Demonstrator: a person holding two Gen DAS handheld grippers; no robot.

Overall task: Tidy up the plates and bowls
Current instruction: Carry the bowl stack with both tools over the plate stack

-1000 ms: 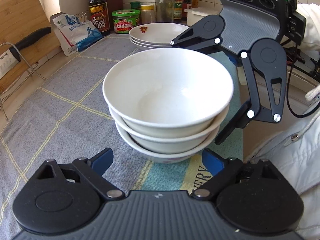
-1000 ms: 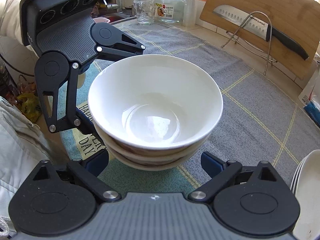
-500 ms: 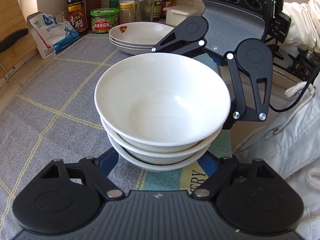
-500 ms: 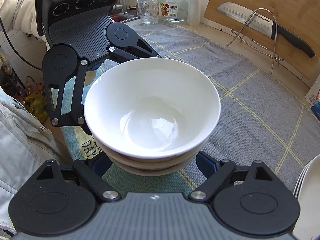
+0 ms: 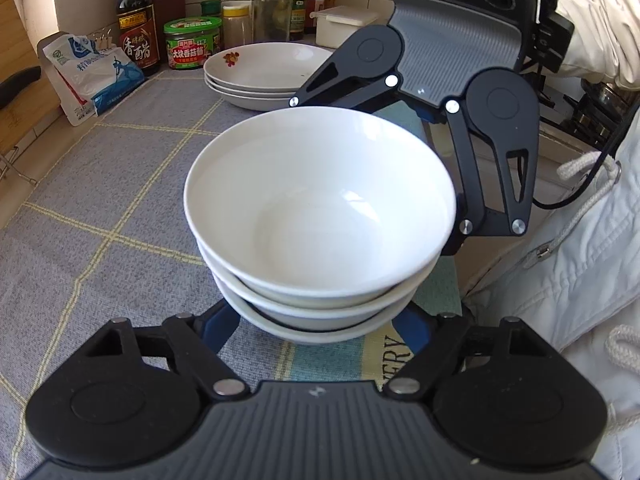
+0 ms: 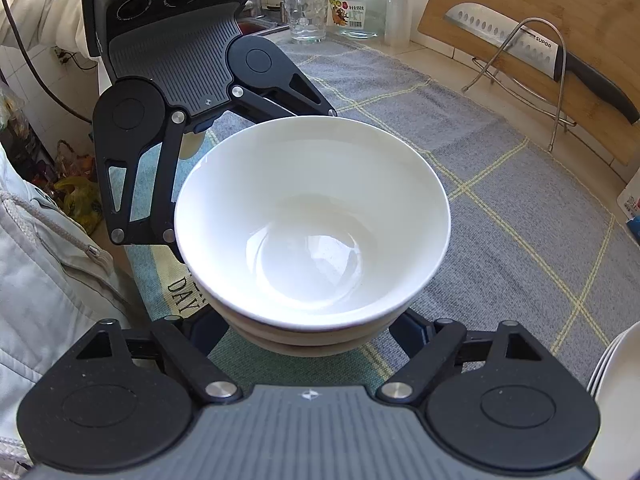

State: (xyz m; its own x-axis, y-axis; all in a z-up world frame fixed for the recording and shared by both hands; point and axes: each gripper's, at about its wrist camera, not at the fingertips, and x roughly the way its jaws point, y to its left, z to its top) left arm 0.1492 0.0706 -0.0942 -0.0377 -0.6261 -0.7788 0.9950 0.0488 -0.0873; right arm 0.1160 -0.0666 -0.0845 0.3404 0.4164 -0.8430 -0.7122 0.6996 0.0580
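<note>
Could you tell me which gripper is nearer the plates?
Right: right gripper beside the plates, left gripper beyond the bowls; both closing around the bowls.

Counter runs along tiled wall, pale edge showing beside grey checked cloth with yellow lines. Cloth covers most of worktop. Stack of white bowls sits on cloth near front edge, over teal patch with lettering. Stack of plates further back on cloth, well apart from bowls. Blue-white packet, vinegar bottle, green-lidded jar line back wall. Other end: wire rack with knife, glass tumbler, glass jar.
</note>
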